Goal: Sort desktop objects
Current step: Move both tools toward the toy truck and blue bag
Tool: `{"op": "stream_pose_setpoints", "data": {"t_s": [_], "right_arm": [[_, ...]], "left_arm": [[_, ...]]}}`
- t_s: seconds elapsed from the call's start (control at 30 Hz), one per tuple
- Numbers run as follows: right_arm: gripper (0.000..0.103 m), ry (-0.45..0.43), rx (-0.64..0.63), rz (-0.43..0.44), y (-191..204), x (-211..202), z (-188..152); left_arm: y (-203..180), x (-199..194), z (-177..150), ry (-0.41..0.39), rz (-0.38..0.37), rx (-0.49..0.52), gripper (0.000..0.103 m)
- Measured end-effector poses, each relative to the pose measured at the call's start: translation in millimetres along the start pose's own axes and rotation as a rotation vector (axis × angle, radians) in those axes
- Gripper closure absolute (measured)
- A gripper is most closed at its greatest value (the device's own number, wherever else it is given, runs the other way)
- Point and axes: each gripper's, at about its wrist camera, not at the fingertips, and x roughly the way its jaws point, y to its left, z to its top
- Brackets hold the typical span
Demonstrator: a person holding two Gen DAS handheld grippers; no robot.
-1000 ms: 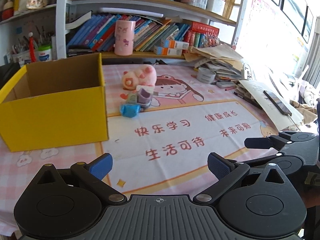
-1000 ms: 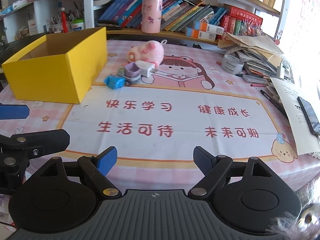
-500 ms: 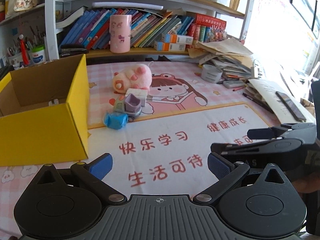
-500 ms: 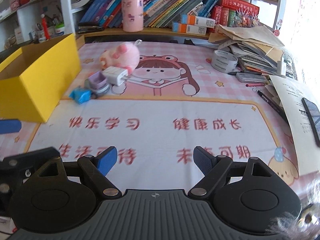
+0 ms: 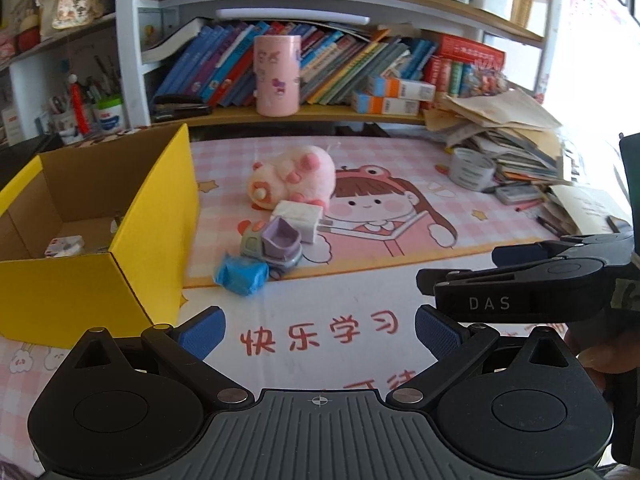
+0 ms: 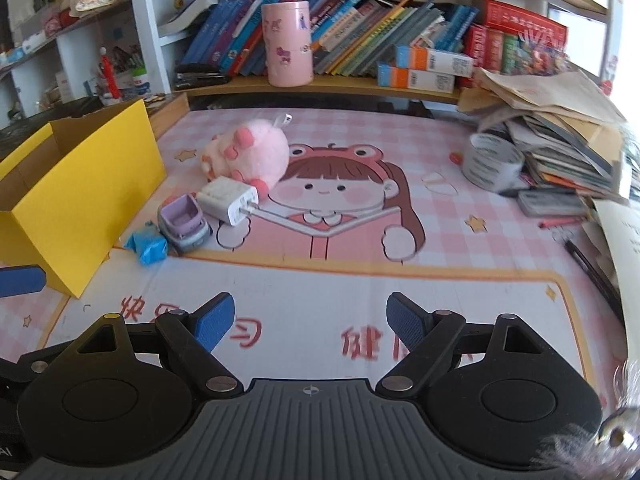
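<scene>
White bookshelf (image 6: 152, 32) crammed with books (image 6: 360, 36), pink checked desk mat (image 6: 400, 136), bright window glare at right (image 5: 592, 60)

Yellow box (image 5: 152, 264) – matt cardboard; pink pig (image 5: 296, 176) – fuzzy plush; charger (image 6: 226, 198) – glossy plastic.

The yellow box (image 5: 92, 240) ran off the left edge, its near wall hiding most of the floor; a small item inside (image 5: 64, 246) was too unclear to name. Red print on the desk mat (image 6: 360, 280) blurred and vanished behind the right gripper's fingers (image 6: 212, 322).
</scene>
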Motion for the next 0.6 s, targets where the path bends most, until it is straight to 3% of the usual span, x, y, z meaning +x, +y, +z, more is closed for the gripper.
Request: {"op": "stream_pose_setpoints", "data": {"t_s": [0.33,0.6], "right_arm": [[0.021,-0.006,-0.027,0.032,-22,21,20],[0.021,0.001,-0.001,0.025,-39,26,24]], "left_arm": [[-11,35,9,0.034,0.039,-0.009,0.002],[-7,66,26,0.014,0.116,-0.028,0.021]]}}
